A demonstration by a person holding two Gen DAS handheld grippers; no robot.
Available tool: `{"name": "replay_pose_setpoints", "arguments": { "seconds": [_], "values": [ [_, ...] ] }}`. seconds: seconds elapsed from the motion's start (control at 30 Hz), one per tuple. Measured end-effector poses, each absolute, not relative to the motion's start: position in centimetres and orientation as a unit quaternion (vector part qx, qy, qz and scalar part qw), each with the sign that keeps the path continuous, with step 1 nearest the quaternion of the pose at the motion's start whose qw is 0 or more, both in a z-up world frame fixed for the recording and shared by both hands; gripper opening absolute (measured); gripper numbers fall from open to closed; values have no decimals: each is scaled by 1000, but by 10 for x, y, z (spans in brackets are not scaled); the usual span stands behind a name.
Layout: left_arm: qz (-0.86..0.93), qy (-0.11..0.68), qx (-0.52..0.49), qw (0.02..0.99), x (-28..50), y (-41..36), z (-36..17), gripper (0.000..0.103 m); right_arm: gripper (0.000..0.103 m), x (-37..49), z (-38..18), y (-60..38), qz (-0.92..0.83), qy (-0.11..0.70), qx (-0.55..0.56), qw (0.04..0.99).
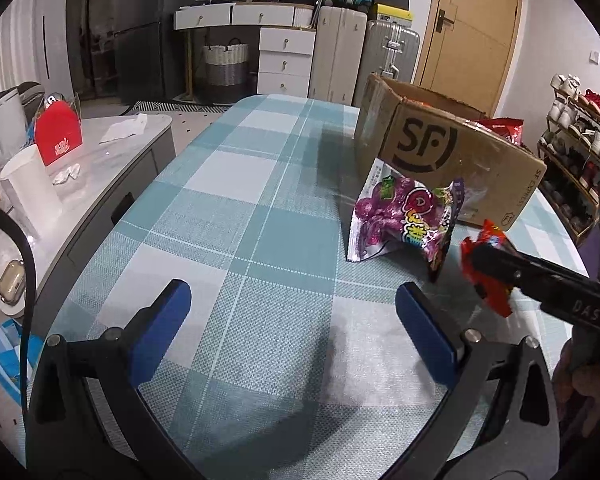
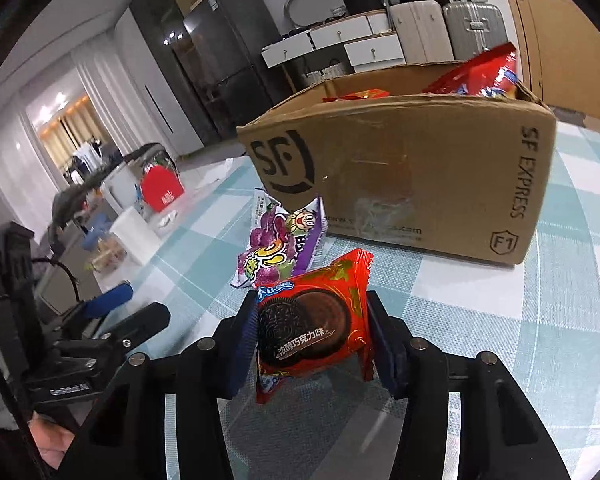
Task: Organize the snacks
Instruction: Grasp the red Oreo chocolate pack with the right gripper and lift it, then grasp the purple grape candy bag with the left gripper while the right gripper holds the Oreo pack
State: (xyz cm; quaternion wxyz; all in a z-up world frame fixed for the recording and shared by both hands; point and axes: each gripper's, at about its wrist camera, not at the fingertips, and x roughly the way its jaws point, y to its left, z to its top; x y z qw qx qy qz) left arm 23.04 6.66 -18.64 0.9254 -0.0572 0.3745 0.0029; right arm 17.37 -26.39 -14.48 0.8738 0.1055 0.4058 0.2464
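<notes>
1. Progress: the open brown cardboard box printed "SF Express" [image 2: 400, 172] stands on the table with the teal and white checked cloth [image 1: 228, 216]. At least one glossy red snack bag [image 2: 480, 74] juts above its rim and a smaller red packet lies inside. Judged partly done.
2. Outstanding: two items are outside the box. The purple grape-sweet bag [image 1: 404, 216] stands on the cloth just in front of the box, apparently leaning on it; contact cannot be confirmed.
3. Right gripper [image 2: 312, 338]: jaws closed onto the red foil chocolate sandwich-biscuit packet [image 2: 314, 328], pinched by its two side edges, printed face toward the camera, raised off the cloth. It sits near the box but below its rim; I judge it must rise and go forward before release.
4. Left gripper [image 1: 290, 332]: jaws spread wide, nothing between them, above bare cloth. The purple bag lies ahead and to its right, apart from it.
</notes>
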Motion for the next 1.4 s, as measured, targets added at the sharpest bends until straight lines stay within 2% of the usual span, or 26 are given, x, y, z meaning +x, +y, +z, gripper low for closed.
{"name": "replay_pose_setpoints", "arguments": {
  "seconds": [0.33, 0.57, 0.7, 0.93, 1.07, 1.4],
  "values": [
    [16, 400, -38, 915, 241, 62, -195, 102, 51, 157, -133, -288, 229, 375, 99, 893],
    [7, 423, -4, 906, 250, 49, -204, 102, 51, 130, -134, -335, 205, 364, 153, 895],
    [-26, 406, 7, 913, 253, 37, -199, 102, 51, 119, -132, -347, 208, 356, 169, 895],
    [-54, 406, -11, 912, 297, 16, -178, 102, 51, 117, -131, -345, 214, 354, 173, 894],
    [-72, 440, -39, 894, 329, 9, -183, 102, 51, 117, -132, -346, 214, 352, 178, 894],
    [-116, 445, 9, 888, 356, -20, -196, 102, 51, 119, -131, -341, 218, 355, 169, 893]
  ]
}}
